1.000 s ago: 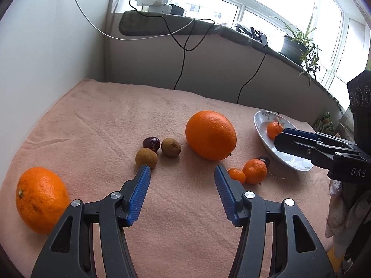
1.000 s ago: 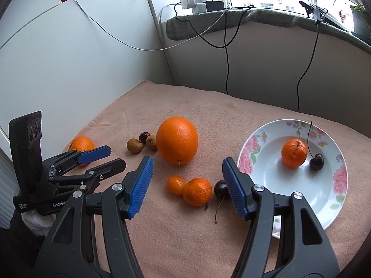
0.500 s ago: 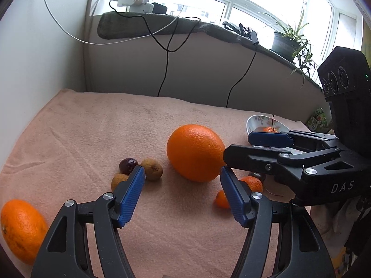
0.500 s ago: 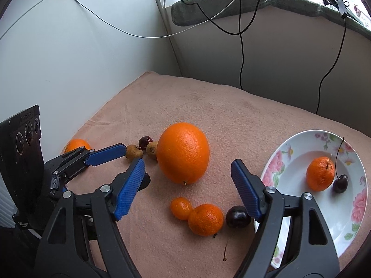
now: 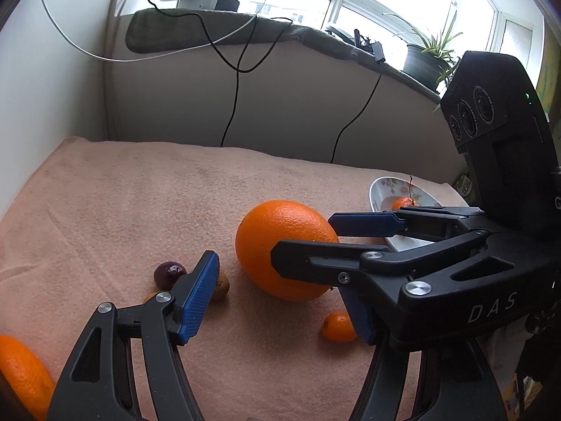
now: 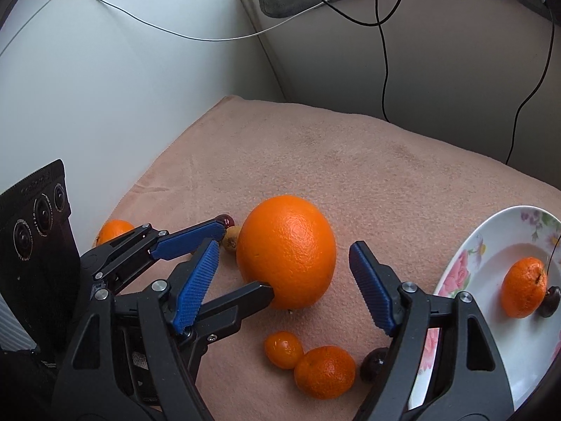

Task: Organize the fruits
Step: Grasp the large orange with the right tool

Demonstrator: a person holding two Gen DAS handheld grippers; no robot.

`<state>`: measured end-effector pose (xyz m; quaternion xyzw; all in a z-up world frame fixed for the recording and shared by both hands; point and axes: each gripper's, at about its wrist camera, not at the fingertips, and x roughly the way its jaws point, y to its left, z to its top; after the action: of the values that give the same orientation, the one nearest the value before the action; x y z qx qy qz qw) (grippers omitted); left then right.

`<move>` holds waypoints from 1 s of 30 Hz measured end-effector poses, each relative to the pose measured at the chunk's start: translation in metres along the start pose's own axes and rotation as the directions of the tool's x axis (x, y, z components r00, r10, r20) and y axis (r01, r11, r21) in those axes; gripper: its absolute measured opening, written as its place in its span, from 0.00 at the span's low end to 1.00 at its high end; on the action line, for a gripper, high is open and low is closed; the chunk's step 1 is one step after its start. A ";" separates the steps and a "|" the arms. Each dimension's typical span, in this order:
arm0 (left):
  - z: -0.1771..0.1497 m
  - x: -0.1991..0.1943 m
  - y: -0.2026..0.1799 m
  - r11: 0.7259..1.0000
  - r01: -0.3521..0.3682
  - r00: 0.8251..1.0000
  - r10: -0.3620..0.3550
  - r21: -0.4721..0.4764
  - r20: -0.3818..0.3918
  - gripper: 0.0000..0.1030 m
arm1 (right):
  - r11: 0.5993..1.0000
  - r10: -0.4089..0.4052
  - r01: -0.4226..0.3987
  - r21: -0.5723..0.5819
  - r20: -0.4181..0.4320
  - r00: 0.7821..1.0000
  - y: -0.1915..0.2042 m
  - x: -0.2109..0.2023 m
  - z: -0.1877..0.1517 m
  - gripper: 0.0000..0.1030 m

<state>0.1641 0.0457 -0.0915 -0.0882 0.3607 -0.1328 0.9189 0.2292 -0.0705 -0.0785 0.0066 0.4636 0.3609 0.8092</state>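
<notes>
A big orange (image 6: pixel 285 251) (image 5: pixel 284 249) lies mid-cloth. My right gripper (image 6: pixel 284 280) is open, its blue pads either side of it and close, not touching. My left gripper (image 5: pixel 280 298) is open just in front of the orange; its right finger is crossed by the right gripper's arm. A white floral plate (image 6: pixel 455 273) (image 5: pixel 380 189) at the right holds a mandarin (image 6: pixel 524 287) and a cherry (image 6: pixel 548 301). A small kumquat (image 6: pixel 283 349) (image 5: pixel 338 326), a mandarin (image 6: pixel 324 372) and a cherry (image 6: pixel 373 365) lie near the front.
A dark cherry (image 5: pixel 169 273) and two brown small fruits (image 5: pixel 221 284) lie left of the big orange. Another orange (image 5: pixel 21 372) (image 6: pixel 114 229) sits at the far left. A wall bounds the left; a sill with cables and a plant (image 5: pixel 426 56) runs behind.
Both grippers have moved forward and inward toward the big orange, and their arms now cross in each other's view. The right gripper's pads now flank the orange. No fruit has moved.
</notes>
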 end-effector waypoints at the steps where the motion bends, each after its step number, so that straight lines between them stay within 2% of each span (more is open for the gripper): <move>1: 0.001 0.001 -0.001 1.000 0.001 1.000 -0.001 0.005 0.000 0.65 | 1.000 0.002 -0.002 0.005 -0.002 1.000 -0.001 0.001 0.000 0.77; 6: 0.002 0.003 0.000 0.999 0.042 0.999 -0.042 0.000 -0.017 0.65 | 0.998 0.041 -0.040 0.041 -0.025 0.999 -0.008 0.006 0.000 0.77; 10: 0.003 0.007 0.002 0.998 0.054 0.998 -0.054 -0.018 -0.036 0.65 | 0.998 0.042 -0.040 0.044 -0.038 0.998 -0.009 0.011 0.000 0.77; 14: 0.004 0.009 0.000 0.998 0.068 0.997 -0.068 -0.012 -0.045 0.65 | 0.995 0.079 -0.076 0.070 -0.048 0.996 -0.010 0.014 0.002 0.77; 17: 0.003 0.011 -0.003 0.998 0.064 0.996 -0.064 -0.001 -0.059 0.65 | 0.996 0.068 -0.065 0.058 -0.054 0.996 -0.008 0.017 0.003 0.77; 21: 0.004 0.014 -0.003 0.998 0.064 0.996 -0.064 -0.003 -0.068 0.65 | 0.997 0.054 -0.050 0.050 -0.073 0.996 -0.008 0.020 0.004 0.67; 30: 0.004 0.017 -0.002 0.998 0.054 0.996 -0.055 -0.013 -0.076 0.65 | 0.999 0.032 -0.030 0.025 -0.078 0.996 -0.005 0.022 0.003 0.67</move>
<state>0.1785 0.0392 -0.0992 -0.0979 0.3936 -0.1590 0.9001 0.2418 -0.0600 -0.0950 0.0094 0.4992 0.3677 0.7845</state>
